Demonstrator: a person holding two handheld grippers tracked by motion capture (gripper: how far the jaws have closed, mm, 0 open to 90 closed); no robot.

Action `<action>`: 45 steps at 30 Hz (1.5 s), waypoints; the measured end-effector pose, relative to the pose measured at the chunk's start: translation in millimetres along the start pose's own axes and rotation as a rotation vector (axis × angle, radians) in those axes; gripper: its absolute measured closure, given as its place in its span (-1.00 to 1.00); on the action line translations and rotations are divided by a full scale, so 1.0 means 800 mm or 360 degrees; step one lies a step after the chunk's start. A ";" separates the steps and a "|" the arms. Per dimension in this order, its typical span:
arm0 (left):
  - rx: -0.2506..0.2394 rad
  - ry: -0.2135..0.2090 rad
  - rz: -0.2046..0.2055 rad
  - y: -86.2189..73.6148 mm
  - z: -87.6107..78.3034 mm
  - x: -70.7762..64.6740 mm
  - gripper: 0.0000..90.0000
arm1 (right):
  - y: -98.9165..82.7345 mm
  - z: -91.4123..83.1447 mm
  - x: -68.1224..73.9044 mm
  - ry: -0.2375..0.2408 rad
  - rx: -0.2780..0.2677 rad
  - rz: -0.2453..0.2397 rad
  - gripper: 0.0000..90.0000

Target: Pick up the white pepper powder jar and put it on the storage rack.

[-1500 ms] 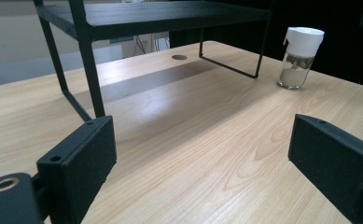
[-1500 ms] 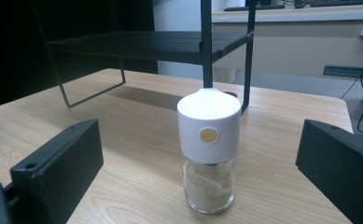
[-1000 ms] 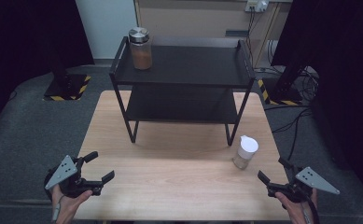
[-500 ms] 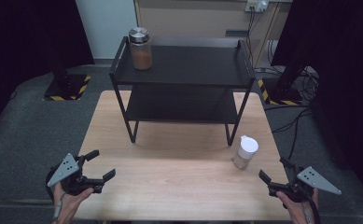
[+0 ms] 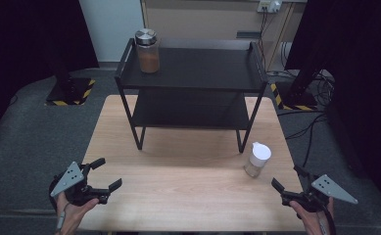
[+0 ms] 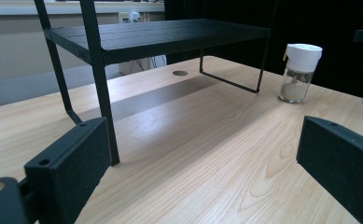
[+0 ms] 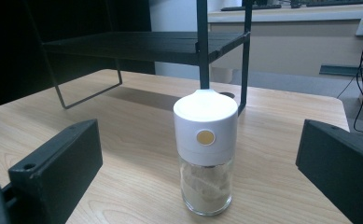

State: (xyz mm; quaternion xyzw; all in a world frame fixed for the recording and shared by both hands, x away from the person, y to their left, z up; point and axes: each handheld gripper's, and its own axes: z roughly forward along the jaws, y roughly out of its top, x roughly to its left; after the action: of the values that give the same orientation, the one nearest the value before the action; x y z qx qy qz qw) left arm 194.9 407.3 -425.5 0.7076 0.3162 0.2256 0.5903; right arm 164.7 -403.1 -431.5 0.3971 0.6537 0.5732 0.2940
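A small glass jar with a white cap [image 5: 258, 159] [image 7: 206, 154] [image 6: 299, 72] stands on the wooden table [image 5: 188, 191] near the rack's right front leg. A glass jar of brown powder with a metal lid [image 5: 147, 50] stands at the left back of the black two-tier rack's [image 5: 193, 68] top shelf. My left gripper [image 5: 106, 176] [image 6: 202, 177] is open at the table's front left corner, held by a hand. At the front right my right gripper [image 5: 288, 178] [image 7: 202, 177] is open, its jaws either side of the white-capped jar but short of it.
The rack [image 6: 123, 42] [image 7: 137, 46] fills the table's far half; its lower shelf [image 5: 188, 110] is bare. Dark grey floor surrounds the table, with cables [image 5: 305, 132] at the right and a black-yellow striped base [image 5: 68, 93] at the left.
Both grippers have drifted slightly; the left one sits a little lower and nearer the table's front edge. Both stay open. Jars and rack have not moved.
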 end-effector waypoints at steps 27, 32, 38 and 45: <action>0.0017 -0.0010 0.0011 0.001 0.000 -0.002 -0.98 | 0.067 -0.014 -0.017 0.0079 0.0057 -0.0041 -0.97; 0.0018 -0.0006 0.0015 0.001 -0.001 -0.003 -0.98 | 0.088 -0.014 -0.023 0.0100 0.0085 -0.0073 -0.96; 0.0017 -0.0002 0.0019 0.001 -0.002 -0.004 -0.98 | 0.103 -0.011 -0.029 0.0102 0.0103 -0.0085 -0.95; 0.0014 0.0003 0.0019 0.000 -0.003 -0.004 -0.98 | 0.107 -0.002 -0.031 0.0098 0.0143 -0.0091 -0.95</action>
State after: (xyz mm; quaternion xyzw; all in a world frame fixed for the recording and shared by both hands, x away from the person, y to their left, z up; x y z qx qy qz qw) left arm 191.2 406.5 -424.7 0.7120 0.3135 0.2284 0.5854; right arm 191.2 -422.7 -348.6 0.3733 0.6985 0.5467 0.2719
